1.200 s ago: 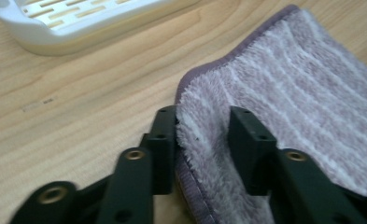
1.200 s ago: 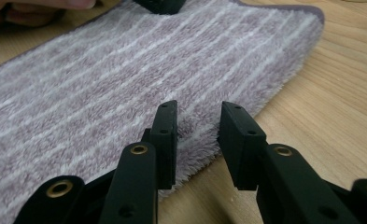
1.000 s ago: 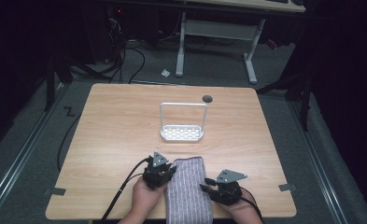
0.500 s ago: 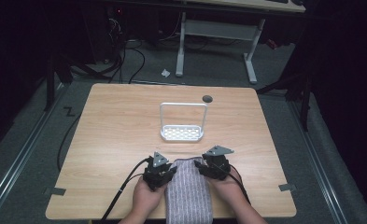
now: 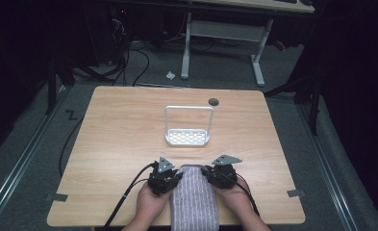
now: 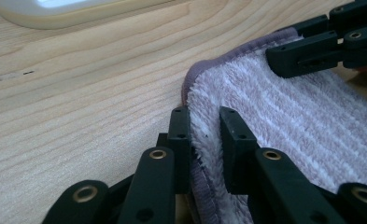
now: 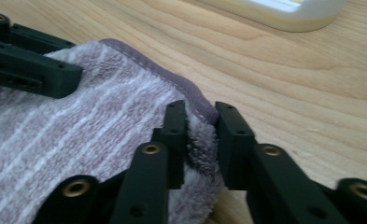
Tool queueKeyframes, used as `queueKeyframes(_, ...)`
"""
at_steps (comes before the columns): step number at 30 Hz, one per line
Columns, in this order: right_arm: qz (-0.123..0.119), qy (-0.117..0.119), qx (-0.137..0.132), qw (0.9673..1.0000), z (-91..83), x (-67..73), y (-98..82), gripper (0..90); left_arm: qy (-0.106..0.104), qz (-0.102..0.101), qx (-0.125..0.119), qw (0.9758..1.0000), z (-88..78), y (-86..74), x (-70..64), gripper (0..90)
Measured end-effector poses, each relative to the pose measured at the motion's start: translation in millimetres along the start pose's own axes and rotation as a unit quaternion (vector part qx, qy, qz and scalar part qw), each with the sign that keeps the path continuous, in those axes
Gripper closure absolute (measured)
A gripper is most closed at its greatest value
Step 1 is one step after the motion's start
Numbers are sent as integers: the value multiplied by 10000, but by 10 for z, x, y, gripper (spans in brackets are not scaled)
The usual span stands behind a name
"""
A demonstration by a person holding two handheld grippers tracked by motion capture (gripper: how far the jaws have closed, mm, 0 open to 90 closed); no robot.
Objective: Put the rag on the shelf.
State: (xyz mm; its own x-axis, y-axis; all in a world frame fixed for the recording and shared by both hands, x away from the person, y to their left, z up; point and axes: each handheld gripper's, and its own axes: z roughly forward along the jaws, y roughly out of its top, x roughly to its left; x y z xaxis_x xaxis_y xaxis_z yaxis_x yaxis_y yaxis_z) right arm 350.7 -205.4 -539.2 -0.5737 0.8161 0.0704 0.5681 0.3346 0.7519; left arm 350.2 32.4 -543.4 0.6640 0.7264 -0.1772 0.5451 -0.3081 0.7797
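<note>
High view: a striped grey-lilac towel [image 5: 194, 199] lies on the near edge of the wooden worktop [image 5: 119, 139], hanging a little over the front. The left gripper [image 5: 174, 175] sits at the towel's far left corner and the right gripper [image 5: 209, 174] at its far right corner, each held by a hand [image 5: 150, 204] coming in from below. Left gripper view shows its fingers [image 6: 179, 140] drawn narrow, pinching the towel's hemmed left edge between them. Right gripper view shows its fingers [image 7: 174, 135] likewise narrow, clamped on a bunched fold of the towel at the right corner. Farther back, near the middle of the worktop, stands a white perforated tray [image 5: 187, 138] with a tall upright wire handle, well apart from the towel.
</note>
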Motion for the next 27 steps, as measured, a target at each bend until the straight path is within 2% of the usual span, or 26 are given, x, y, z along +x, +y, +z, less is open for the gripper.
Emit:
queueKeyframes(2,-84,-31,-13,10000,-14,34,-7,829,-22,9,-8,10000,-8,-2,6,773)
queueKeyframes(4,-88,22,-105,9999,-47,40,-1,831,7,73,-185,9998,-45,-7,-6,779)
queueKeyframes(7,-32,14,-294,9996,-97,59,2,831,27,82,-448,9990,-110,12,-25,781)
queueKeyframes(9,-18,17,-458,9989,-124,69,9,831,59,156,-612,9980,-165,24,-45,783)
queueKeyframes(14,-191,-142,-843,9962,-222,151,24,831,24,161,-900,9958,-273,14,-77,785)
queueKeyframes(18,-216,-215,-1077,9937,-284,194,47,834,-74,203,-1019,9946,-318,15,-82,786)
queueKeyframes(24,-298,-310,-1296,9906,-361,250,53,834,-134,266,-1238,9919,-376,53,-131,789)
queueKeyframes(27,-299,-353,-1359,9896,-373,255,48,833,-113,271,-1269,9915,-377,63,-140,790)
